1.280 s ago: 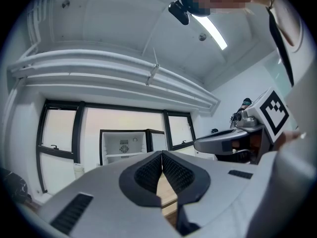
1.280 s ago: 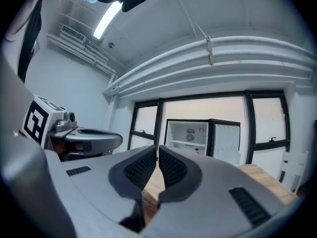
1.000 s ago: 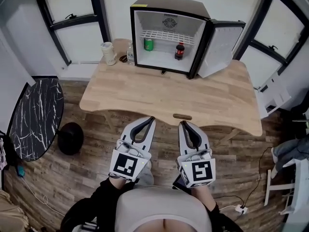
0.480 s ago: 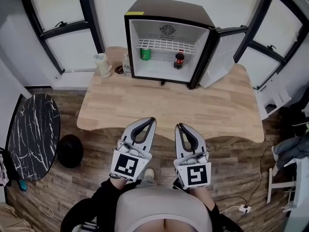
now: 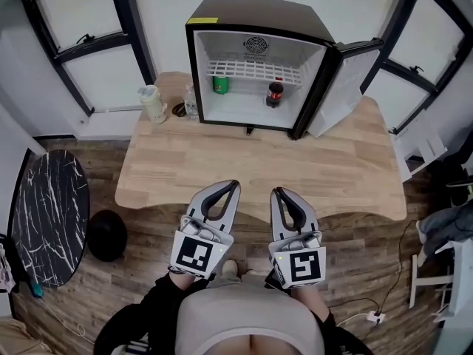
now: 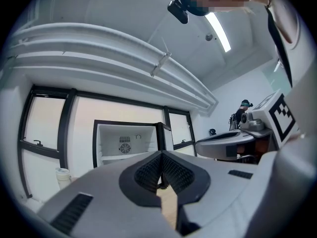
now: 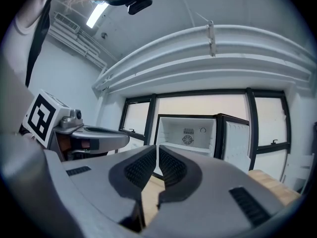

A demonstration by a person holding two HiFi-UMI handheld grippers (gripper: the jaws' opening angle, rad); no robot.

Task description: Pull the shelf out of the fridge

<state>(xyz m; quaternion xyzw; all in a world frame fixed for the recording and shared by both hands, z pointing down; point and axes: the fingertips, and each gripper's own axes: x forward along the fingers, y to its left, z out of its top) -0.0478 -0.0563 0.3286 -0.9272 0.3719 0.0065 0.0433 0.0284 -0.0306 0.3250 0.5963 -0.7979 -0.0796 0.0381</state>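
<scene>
The shelf (image 5: pixel 255 71) is sitting inside the open fridge (image 5: pixel 251 12) at the far side of the tabletop (image 5: pixel 259 161). The left claw (image 5: pixel 233 184) and the right claw (image 5: pixel 275 191) are hovering at its near edge, both clenched and empty.

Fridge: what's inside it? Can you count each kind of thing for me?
Can: 1
Bottle: 1
Shelf: 1
Total: 3

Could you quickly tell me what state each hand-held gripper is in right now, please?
Left grey hand-held gripper: closed, holding nothing.
Right grey hand-held gripper: closed, holding nothing.
</scene>
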